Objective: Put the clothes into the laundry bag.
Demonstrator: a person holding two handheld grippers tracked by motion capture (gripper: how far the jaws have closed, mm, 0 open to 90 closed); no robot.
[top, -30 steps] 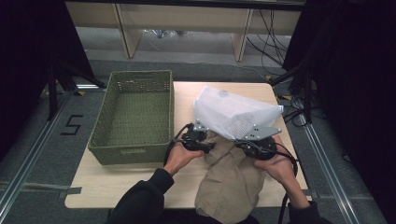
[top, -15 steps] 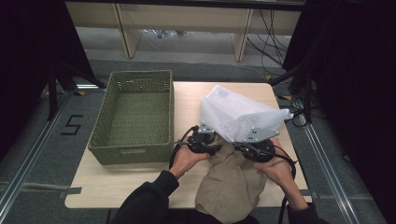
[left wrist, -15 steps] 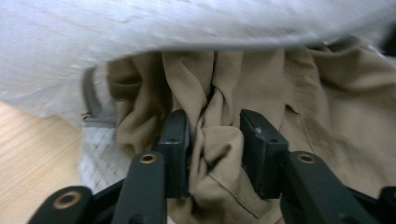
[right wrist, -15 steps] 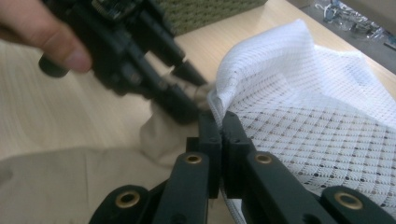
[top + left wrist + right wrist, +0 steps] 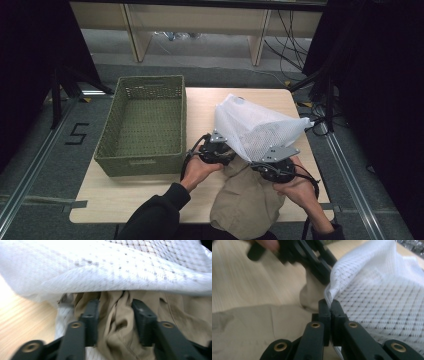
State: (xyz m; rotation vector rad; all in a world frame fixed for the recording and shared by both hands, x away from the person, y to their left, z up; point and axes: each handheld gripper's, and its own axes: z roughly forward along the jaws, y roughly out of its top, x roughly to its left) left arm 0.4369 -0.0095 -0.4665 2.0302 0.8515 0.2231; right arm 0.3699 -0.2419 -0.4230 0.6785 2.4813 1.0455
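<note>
Holding up the white mesh laundry bag [image 5: 255,131] by its rim, the right gripper [image 5: 329,305] has its fingers pinched tight on the netting. Crumpled tan cloth [image 5: 247,200] pokes out onto the wooden worktop [image 5: 125,197]. The left gripper [image 5: 113,315] has just been opening, cloth bunched loosely between its fingers.

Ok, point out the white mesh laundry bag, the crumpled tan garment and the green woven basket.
White mesh laundry bag [image 5: 252,127], high view, its bulging middle.
Crumpled tan garment [image 5: 245,202], high view, its flat lower part.
Green woven basket [image 5: 140,162], high view, its near wall.
</note>
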